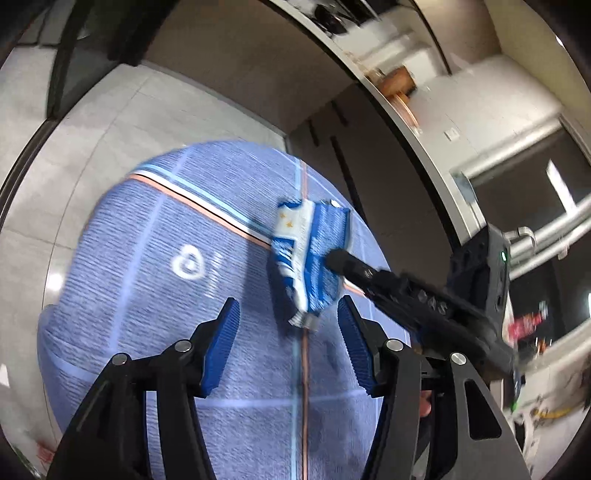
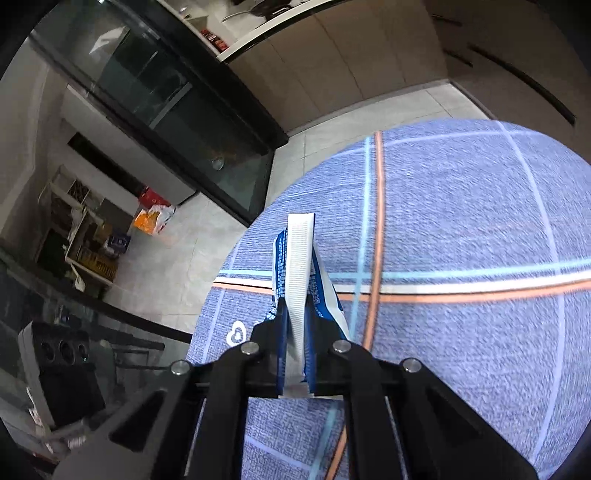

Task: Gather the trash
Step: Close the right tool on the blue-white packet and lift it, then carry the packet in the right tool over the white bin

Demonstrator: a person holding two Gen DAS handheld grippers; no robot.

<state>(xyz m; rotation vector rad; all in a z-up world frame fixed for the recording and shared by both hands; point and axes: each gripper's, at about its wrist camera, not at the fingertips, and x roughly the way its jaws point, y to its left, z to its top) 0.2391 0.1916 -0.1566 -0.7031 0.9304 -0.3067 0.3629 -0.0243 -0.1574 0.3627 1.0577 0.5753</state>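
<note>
Holding a blue-and-white snack wrapper (image 2: 301, 280) clamped in the right gripper (image 2: 295, 332), lifted above the round blue rug (image 2: 461, 229). Left gripper (image 1: 288, 343) is wide open, empty, just beside it. Keep the pinch firm; wrapper is thin, likely slips.

This is a home kitchen opening onto a living space. A long counter (image 1: 402, 122) with a pale top runs above flat-fronted cabinets (image 2: 332, 70) with dark bar handles, a pan (image 2: 258, 9) sits on the worktop, and the floor (image 2: 177, 254) is pale tile. A dark glass sliding door (image 2: 166, 110), a round table under a blue checked cloth (image 2: 461, 240) and a cluttered shelf unit (image 2: 81, 236) mark it as domestic.
</note>
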